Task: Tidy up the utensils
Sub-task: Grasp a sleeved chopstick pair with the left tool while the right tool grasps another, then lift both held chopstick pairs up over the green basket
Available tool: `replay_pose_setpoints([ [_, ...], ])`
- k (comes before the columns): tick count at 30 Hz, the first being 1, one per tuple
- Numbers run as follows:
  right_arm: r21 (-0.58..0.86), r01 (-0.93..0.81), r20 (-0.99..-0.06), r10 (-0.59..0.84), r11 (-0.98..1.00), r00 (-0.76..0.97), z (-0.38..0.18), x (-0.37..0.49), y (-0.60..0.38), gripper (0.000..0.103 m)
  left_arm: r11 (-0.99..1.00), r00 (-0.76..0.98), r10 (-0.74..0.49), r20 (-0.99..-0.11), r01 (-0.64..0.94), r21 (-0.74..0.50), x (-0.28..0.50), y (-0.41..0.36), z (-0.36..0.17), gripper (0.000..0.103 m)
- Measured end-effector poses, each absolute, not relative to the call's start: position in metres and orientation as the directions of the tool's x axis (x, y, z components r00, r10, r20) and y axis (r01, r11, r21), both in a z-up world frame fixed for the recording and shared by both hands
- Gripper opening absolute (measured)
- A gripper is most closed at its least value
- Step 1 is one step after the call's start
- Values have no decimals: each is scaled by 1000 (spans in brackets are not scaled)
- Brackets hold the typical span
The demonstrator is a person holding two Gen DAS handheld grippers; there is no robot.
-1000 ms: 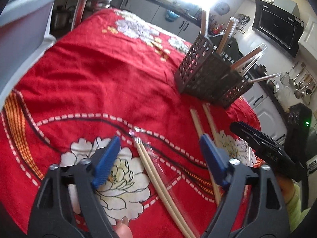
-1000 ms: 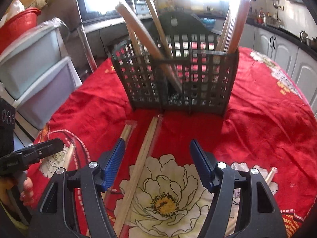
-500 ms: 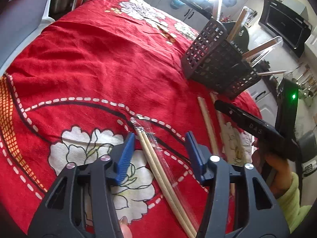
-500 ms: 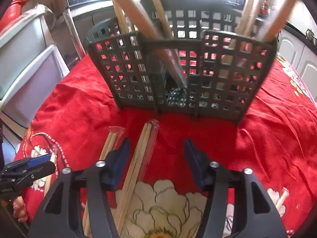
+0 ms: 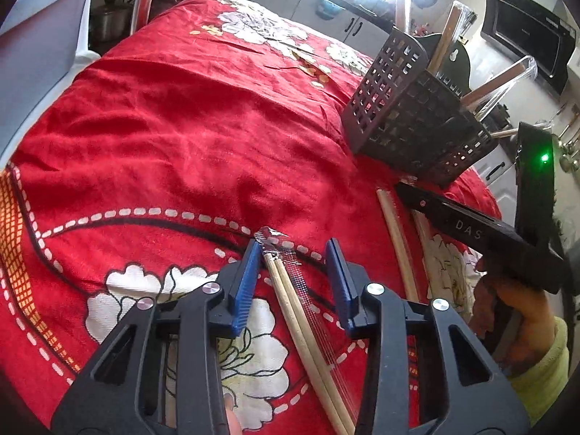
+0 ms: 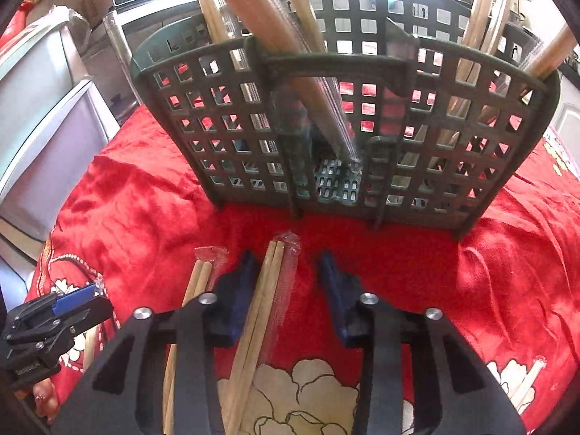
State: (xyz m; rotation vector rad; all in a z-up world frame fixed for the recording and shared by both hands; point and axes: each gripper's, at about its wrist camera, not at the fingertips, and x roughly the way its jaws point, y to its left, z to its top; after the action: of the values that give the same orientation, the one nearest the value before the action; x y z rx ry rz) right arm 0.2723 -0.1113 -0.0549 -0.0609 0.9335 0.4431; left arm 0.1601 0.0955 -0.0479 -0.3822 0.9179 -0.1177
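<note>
Left wrist view: the left gripper [image 5: 294,259], jaws just closing but not yet touching, straddles a wrapped chopstick pair [image 5: 302,322] lying on the red tabletop [image 5: 163,137]. Right wrist view: the right gripper [image 6: 284,266], likewise closing and ungripped, straddles another wrapped pair [image 6: 264,297] before the slotted utensil basket [image 6: 224,137].

Both the left gripper [image 5: 295,282] and right gripper [image 6: 284,281] have black frames, blue ribbed pads, silver screws; a yellow-green sleeve [image 5: 540,373] shows.

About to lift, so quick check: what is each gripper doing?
Left gripper: open, closing around the plastic-wrapped wooden chopstick pair.
Right gripper: open, closing around another wrapped chopstick pair.
</note>
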Motion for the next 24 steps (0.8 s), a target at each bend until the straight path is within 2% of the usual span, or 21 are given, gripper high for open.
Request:
replay_pose_setpoints([
  [1,134,-400,-788,342,907,512,-55,271,-111,27,931,607,-248,-755,-67,-360,161,95,-48,21],
  [3,135,-412,-784,351,901,512,-54,270,-108,15,939,608,-226,-761,-72,-336,162,94,-48,16],
  [6,177,-432,-759,402,884,511,-48,265,-110,8,938,608,-225,-761,-77,-339,164,96,-49,12],
  [10,246,-443,-707,472,862,527,-33,254,-118,6,913,610,-270,-745,-84,-399,165,103,-48,4],
  [15,278,-453,-649,513,847,561,-13,234,-134,5,887,624,-318,-714,-72,-457,162,104,-41,3],
  [24,352,-447,-521,569,822,636,30,199,-179,5,883,710,-354,-609,38,-468,158,82,15,2],
])
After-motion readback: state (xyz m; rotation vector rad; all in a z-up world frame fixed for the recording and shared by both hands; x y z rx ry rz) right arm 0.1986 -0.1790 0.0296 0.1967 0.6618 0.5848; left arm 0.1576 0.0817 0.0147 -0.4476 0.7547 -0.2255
